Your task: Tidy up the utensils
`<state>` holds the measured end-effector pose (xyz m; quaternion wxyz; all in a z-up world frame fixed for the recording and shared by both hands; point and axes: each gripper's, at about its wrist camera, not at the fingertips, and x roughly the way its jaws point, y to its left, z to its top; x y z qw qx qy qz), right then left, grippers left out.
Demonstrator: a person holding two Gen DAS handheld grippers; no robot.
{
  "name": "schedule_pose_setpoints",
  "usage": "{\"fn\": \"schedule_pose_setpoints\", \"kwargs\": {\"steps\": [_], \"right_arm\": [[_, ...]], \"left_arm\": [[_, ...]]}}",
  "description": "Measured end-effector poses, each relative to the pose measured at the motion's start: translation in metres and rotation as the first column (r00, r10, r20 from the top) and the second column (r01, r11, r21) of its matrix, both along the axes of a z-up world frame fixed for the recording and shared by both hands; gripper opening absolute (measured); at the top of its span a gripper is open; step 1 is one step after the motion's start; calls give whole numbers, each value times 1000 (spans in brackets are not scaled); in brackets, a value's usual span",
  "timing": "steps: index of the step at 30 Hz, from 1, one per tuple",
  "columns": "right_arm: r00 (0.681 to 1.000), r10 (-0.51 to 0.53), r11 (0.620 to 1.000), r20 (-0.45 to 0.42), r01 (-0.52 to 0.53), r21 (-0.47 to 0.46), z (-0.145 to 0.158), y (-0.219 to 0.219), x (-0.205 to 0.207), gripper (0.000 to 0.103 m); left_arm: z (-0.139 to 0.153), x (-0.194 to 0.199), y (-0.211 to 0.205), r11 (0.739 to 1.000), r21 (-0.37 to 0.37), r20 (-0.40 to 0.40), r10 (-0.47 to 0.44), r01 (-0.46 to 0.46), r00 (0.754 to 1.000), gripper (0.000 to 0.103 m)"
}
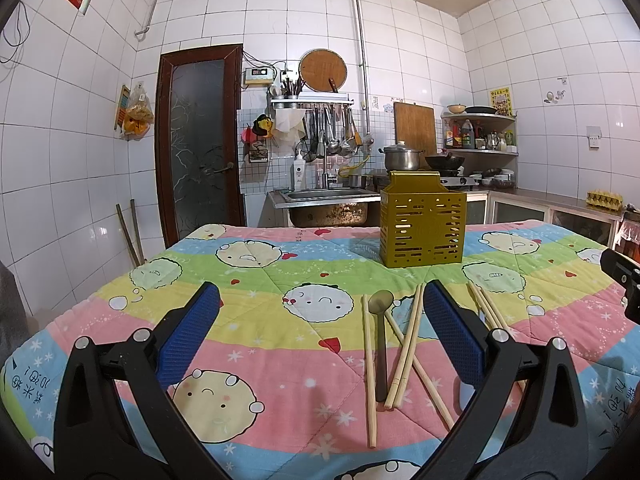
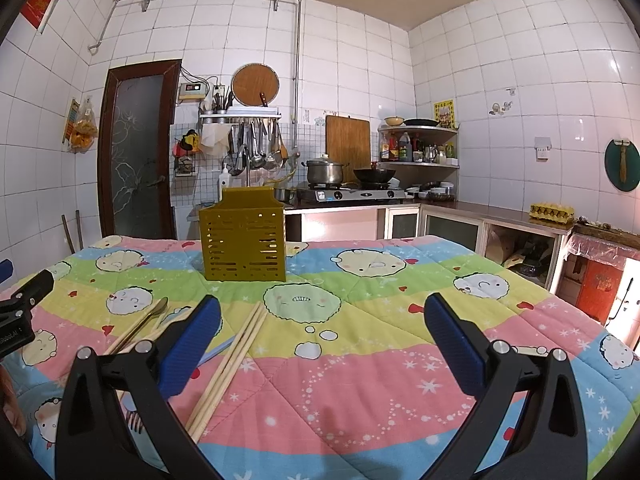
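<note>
Up front, the left gripper hangs just above the table with its blue-padded fingers spread wide and nothing between them; under the gap lies only the bright cartoon quilt that covers the table. Its right finger stands over part of the utensil scatter: a dark-handled spoon lies with its bowl pointing away, a single chopstick lies just beside it on the left, and a crossed bunch of chopsticks lies on its right, touching one another. A few more sticks show beyond that finger. The right gripper is likewise wide open and empty, low over the quilt, with a tight bundle of chopsticks lying just inside its left finger and running toward the camera. Left of that finger the spoon and further sticks are partly hidden, and dark fork tines peek out near the bottom edge. Farther back, well apart from the utensils, the gold slotted utensil holder stands upright on the quilt. Behind the table, the kitchen counter carries a steel pot and a black wok on the stove.
</note>
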<state>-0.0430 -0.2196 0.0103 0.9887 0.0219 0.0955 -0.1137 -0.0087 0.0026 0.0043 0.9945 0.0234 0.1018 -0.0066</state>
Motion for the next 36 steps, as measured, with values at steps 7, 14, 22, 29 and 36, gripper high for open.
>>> {"fn": "schedule_pose_setpoints", "kwargs": {"steps": [7, 14, 22, 29, 36], "right_arm": [[1000, -1, 1000, 5, 1, 5, 0, -1, -1, 99], [1000, -1, 1000, 5, 1, 4, 0, -2, -1, 99], [1000, -1, 1000, 5, 1, 3, 0, -2, -1, 99], [1000, -7, 1000, 11, 7, -4, 1, -2, -2, 99], [1000, 9, 1000, 28, -9, 0, 1, 0, -5, 99]], "left_arm": [[0, -1, 0, 1000, 0, 2, -1, 1, 1000, 98], [1, -1, 0, 1000, 0, 2, -1, 1, 1000, 98], [1, -1, 0, 1000, 0, 2, -1, 1, 1000, 98], [0, -1, 0, 1000, 0, 1, -1, 1, 1000, 98], [3, 1, 3, 1000, -4, -5, -2, 2, 1000, 98]]}}
